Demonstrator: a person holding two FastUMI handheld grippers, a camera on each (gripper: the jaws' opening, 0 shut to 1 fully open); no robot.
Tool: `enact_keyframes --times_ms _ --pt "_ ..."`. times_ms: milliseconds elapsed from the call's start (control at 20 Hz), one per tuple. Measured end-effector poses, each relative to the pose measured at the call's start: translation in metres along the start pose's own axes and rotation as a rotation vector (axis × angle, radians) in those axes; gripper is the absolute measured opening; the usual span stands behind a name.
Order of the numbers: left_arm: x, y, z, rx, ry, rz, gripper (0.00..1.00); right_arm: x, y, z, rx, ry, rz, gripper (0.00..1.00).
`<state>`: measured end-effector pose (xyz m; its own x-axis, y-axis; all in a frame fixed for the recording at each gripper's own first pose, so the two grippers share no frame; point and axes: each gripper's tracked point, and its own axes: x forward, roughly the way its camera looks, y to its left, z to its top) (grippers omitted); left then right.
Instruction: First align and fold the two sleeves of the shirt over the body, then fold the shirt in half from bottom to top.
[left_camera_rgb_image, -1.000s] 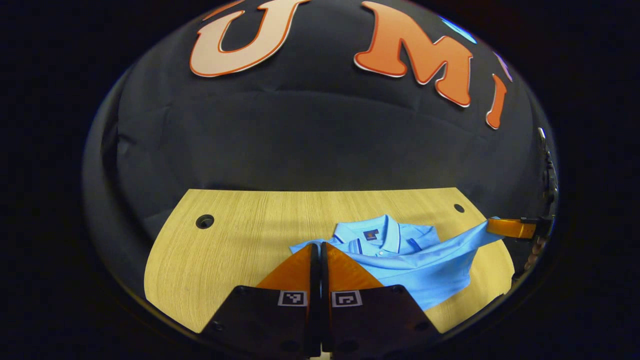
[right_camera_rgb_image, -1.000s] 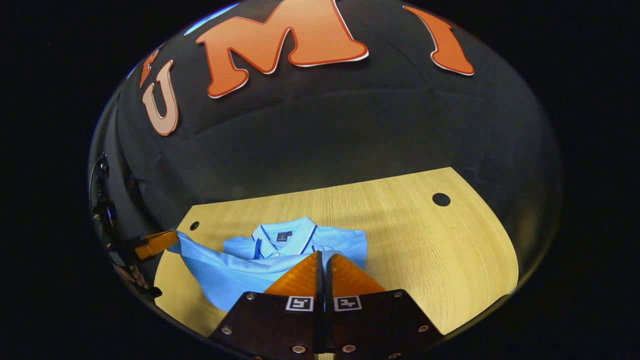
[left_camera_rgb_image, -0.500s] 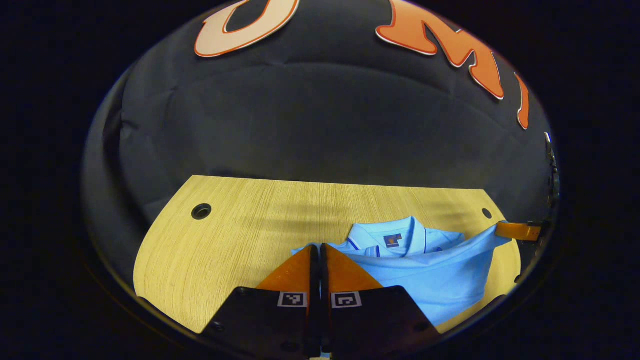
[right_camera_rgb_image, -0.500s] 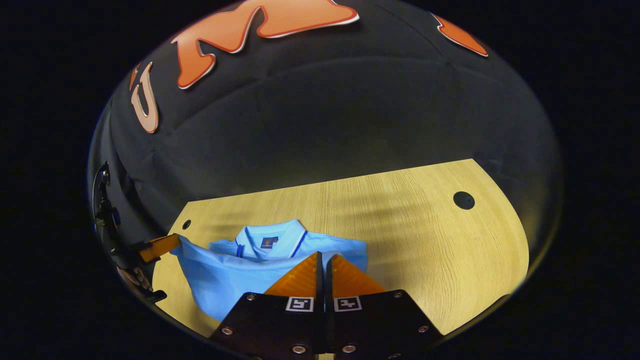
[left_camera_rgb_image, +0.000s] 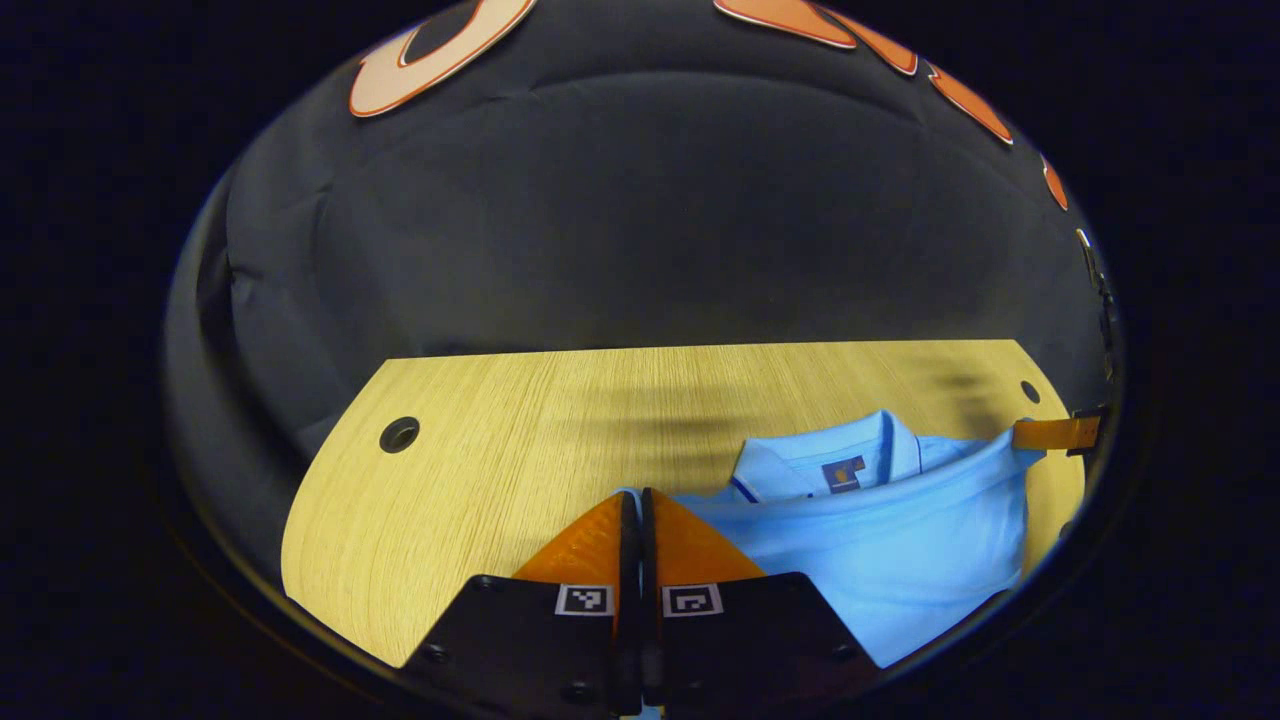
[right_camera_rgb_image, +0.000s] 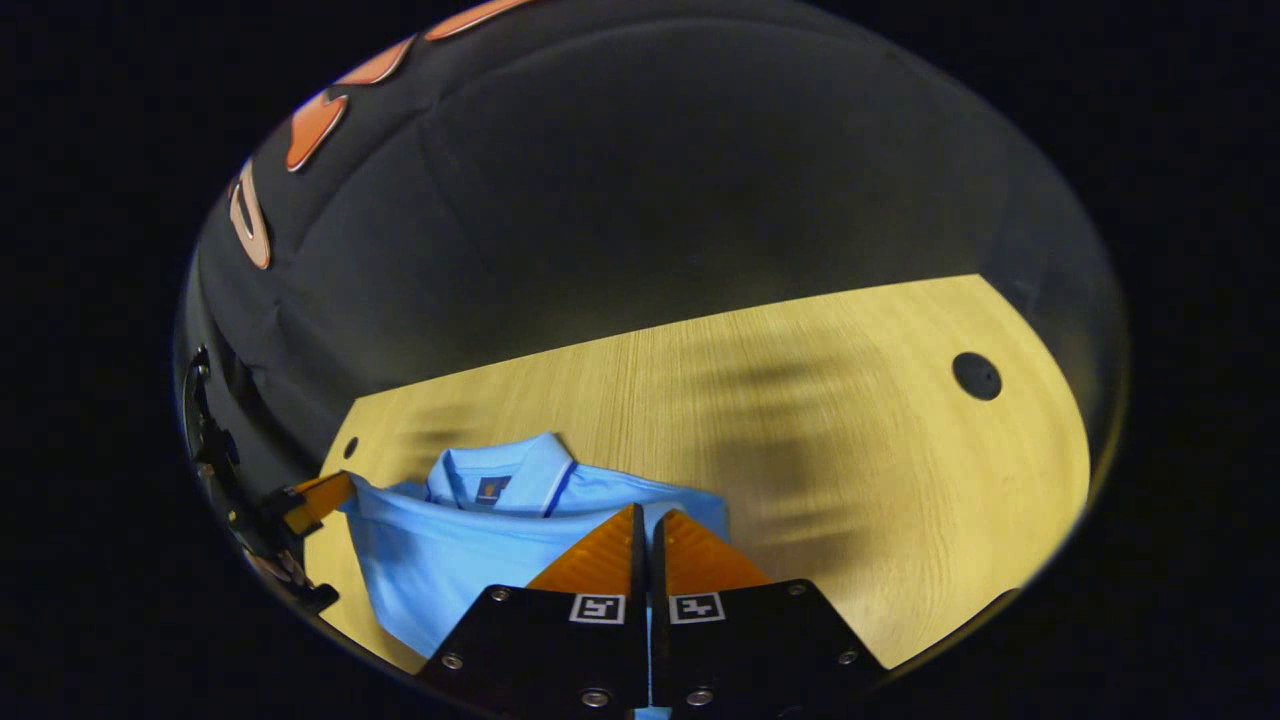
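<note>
Folding from bottom to top is the step in hand. The left gripper (left_camera_rgb_image: 632, 497) is closed on one corner of the hem of the light-blue polo shirt (left_camera_rgb_image: 880, 540), and the right gripper (right_camera_rgb_image: 645, 515) is closed on the other corner; each pair of fingers stands pressed together with cloth between them. The hem edge runs taut between the two grippers, lifted above the wooden tabletop (left_camera_rgb_image: 500, 440). In the left gripper view, the right gripper appears farther off at the right margin, gripping its corner.

The shirt lies at the near side of the tabletop. Its collar (right_camera_rgb_image: 510, 470) lies flat and faces up, just beyond the raised hem.

Status, judged from the layout:
- Sleeve folds: probably complete. No sleeve projects past the body outline, though the raised panel hides most of the body.
- Bottom-to-top fold: in progress. The hem is raised near the collar but not yet laid down.

Remaining: lower the hem onto the shoulder line, align the edges, release both corners.
</note>
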<state>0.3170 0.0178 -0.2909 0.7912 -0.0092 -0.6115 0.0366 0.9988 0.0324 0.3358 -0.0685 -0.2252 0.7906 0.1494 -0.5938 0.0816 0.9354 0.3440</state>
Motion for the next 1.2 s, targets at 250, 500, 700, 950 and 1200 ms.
enact_keyframes --times_ms 250,500,700,950,1200 --pt "-0.003 -0.006 -0.014 0.020 0.068 0.022 0.08 -0.007 -0.020 -0.016 -0.030 0.085 -0.045 0.14" --pt "-0.027 -0.013 -0.009 -0.037 0.068 0.021 0.48 -0.034 -0.018 0.006 -0.060 0.004 -0.049 0.56" --pt "-0.061 -0.016 0.001 -0.099 0.059 -0.009 0.83 -0.059 -0.010 0.008 -0.095 -0.039 -0.051 0.86" --pt "-0.113 -0.011 0.010 -0.167 0.036 -0.026 0.95 -0.100 0.003 0.004 -0.115 -0.073 -0.051 0.95" --pt "-0.171 0.001 0.010 -0.166 -0.020 -0.042 1.00 -0.148 0.014 -0.004 -0.138 -0.124 -0.070 0.98"
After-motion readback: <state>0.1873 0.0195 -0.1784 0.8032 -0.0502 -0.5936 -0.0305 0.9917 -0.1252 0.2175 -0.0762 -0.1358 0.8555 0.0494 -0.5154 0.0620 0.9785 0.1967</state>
